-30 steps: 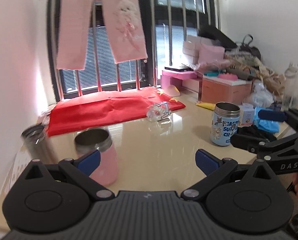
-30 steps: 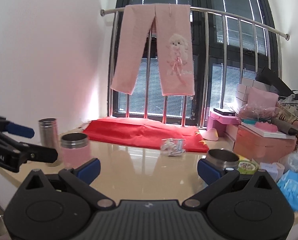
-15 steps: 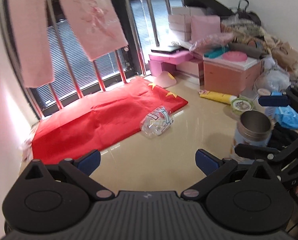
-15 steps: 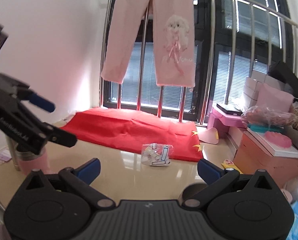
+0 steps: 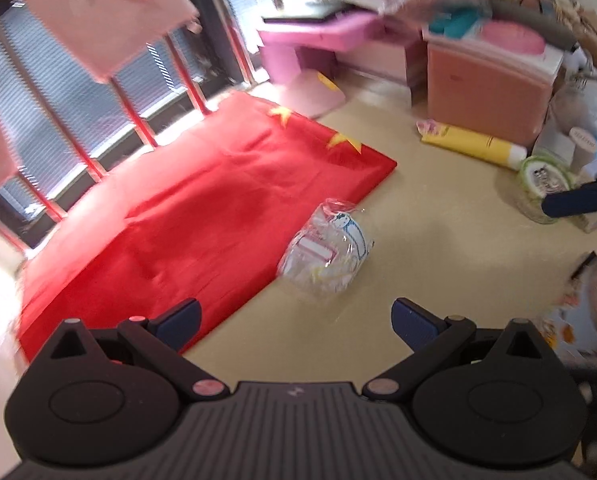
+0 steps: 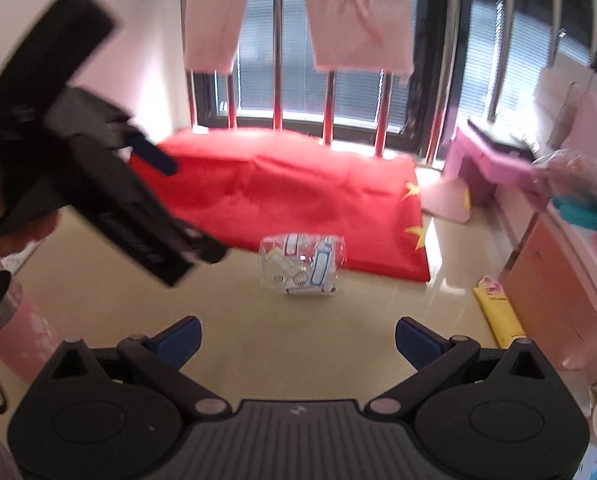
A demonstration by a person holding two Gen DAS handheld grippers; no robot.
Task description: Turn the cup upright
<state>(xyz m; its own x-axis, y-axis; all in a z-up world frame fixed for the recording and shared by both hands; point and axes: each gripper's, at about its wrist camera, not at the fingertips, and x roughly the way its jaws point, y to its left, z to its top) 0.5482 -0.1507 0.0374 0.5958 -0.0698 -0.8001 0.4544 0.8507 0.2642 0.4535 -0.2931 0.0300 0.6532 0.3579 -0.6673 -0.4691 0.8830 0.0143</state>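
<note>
Left wrist view: left gripper (image 5: 294,320) w/ jaws spread wide, nothing between them, hovering over the beige tabletop (image 5: 438,264). The clear plastic cup (image 5: 325,255) w/ cartoon print lies on its side at 12 o'clock from the jaws, near, touching the edge of the red flag cloth (image 5: 202,208), which runs off toward 10 o'clock. Yellow tube (image 5: 472,147) at 2 o'clock by the orange box (image 5: 486,88); a green-lidded jar (image 5: 542,184) at 3 o'clock. One blue fingertip of the other gripper pokes in at the right edge. View is motion-blurred. Right wrist view: right gripper (image 6: 297,340) also w/ jaws released wide, empty, over the tabletop (image 6: 234,320). Cup (image 6: 302,266) on its side dead ahead at 12 o'clock, just beside the flag cloth's (image 6: 298,188) near edge. Left gripper (image 6: 194,208) comes in from 10 o'clock, blurred, its tip left of the cup, apart from it. Pink steel-rimmed tumbler (image 6: 14,332) upright at 9 o'clock. Yellow tube (image 6: 498,312) at 3 o'clock. Pink trousers (image 6: 354,12) hang on the window rail at 12 o'clock, far back.
</note>
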